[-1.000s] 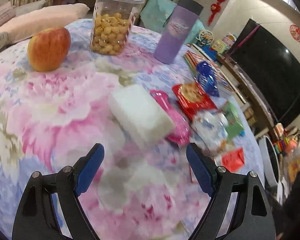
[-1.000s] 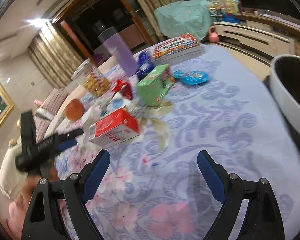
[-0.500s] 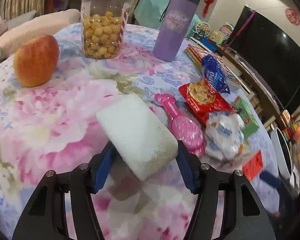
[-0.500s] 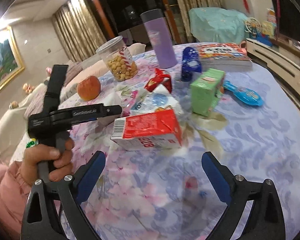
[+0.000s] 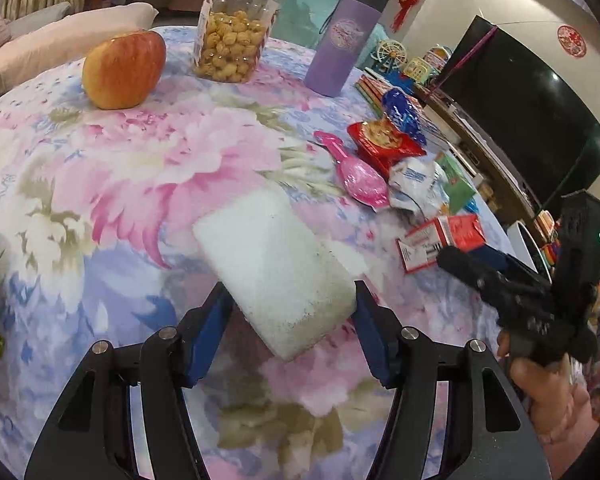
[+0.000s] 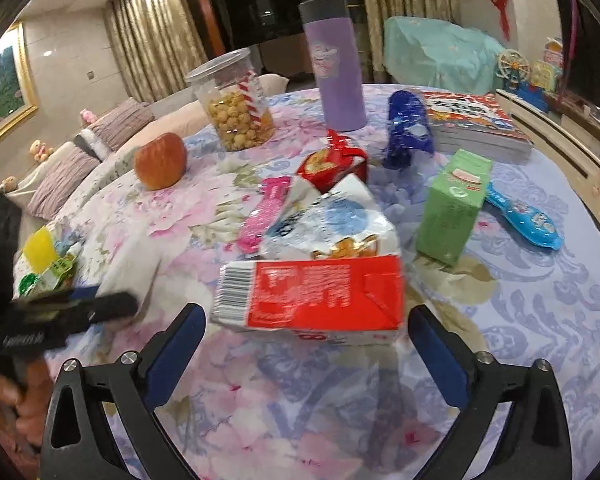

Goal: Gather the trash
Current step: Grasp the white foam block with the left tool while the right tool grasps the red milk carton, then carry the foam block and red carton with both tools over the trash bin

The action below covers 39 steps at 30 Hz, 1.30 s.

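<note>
The white foam block [image 5: 274, 268] sits clamped between the blue pads of the left gripper [image 5: 292, 312], its far end tilted out over the floral tablecloth [image 5: 100, 184] – the jaws closed in on it within the last second and now press both of its long sides. The left gripper points down at a slant toward the table.

Further right on the cloth lies the rest of the litter: a red-and-white carton [image 6: 316, 300] on its side, a crumpled white-and-blue wrapper [image 6: 332, 224] just behind it, a red snack packet [image 6: 332, 164], a blue wrapper [image 6: 406, 132] and a green box [image 6: 456, 204] standing upright. The right gripper [image 6: 306, 344] hangs just short of the carton with its jaws spread wide and nothing between the pads – they have just been opening further. It too slants down at the table, and in the left wrist view the hand [image 5: 540, 384] that carries it shows at the right edge, wrapped around the black handle.

A pink brush [image 6: 264, 216] and a blue brush [image 6: 524, 216] lie among the wrappers. Toward the far side stand an apple [image 5: 124, 70], a clear jar of snacks [image 5: 236, 28] and a purple tumbler [image 5: 342, 42], with a stack of books [image 6: 476, 124] at the table's edge.
</note>
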{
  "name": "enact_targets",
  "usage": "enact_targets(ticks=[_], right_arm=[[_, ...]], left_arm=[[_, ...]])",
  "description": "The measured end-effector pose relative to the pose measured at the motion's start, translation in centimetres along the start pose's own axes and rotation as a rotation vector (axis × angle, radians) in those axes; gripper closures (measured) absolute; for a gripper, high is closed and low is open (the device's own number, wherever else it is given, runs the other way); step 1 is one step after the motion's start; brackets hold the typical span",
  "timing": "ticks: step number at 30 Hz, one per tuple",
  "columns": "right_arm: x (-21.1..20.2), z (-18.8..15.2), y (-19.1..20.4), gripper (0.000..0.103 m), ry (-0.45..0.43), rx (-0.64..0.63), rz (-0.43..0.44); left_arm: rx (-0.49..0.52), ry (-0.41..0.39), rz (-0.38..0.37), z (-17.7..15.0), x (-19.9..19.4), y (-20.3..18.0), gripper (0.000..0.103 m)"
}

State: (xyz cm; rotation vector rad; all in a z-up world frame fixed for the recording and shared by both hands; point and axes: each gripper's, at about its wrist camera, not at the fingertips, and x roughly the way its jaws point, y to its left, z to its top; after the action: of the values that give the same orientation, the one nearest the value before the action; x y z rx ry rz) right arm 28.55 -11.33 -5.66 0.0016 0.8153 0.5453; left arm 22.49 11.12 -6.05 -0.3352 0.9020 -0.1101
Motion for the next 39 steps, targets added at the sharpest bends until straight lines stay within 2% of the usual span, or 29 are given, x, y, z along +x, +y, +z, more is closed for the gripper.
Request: enact_targets(ticks=[2,8,13,24,39], right_arm=[[-0.3,0.0,-0.5,0.011,-0.008,0.019,0.024],[-2.8,-0.8,-1.9,0.011,-0.056,0.053,0.030],[-5.6,-2.0,-4.3,0.011,-0.085,0.131,0.033],[-11.1,-4.8,-9.6,0.011,-0.133,0.265,-0.023],[-16.6,-7.2,-15.0,0.011,-0.194,0.368,-0.100]], left_arm=[[0.021,-0.002,-0.004,-0.3,-0.1,-0.9,0.043],[0.103,-0.012,-0.027,-0.7,-0.2,-4.5,0.043],[0.165,-0.001,-0.044,-1.3,0.5,-7.6,0.043],[0.317,0.022,-0.108,-2.7,1.9,-15.1,0.043],[0.432,0.042,-0.191,-3.3,3.2,-23.4,0.043]])
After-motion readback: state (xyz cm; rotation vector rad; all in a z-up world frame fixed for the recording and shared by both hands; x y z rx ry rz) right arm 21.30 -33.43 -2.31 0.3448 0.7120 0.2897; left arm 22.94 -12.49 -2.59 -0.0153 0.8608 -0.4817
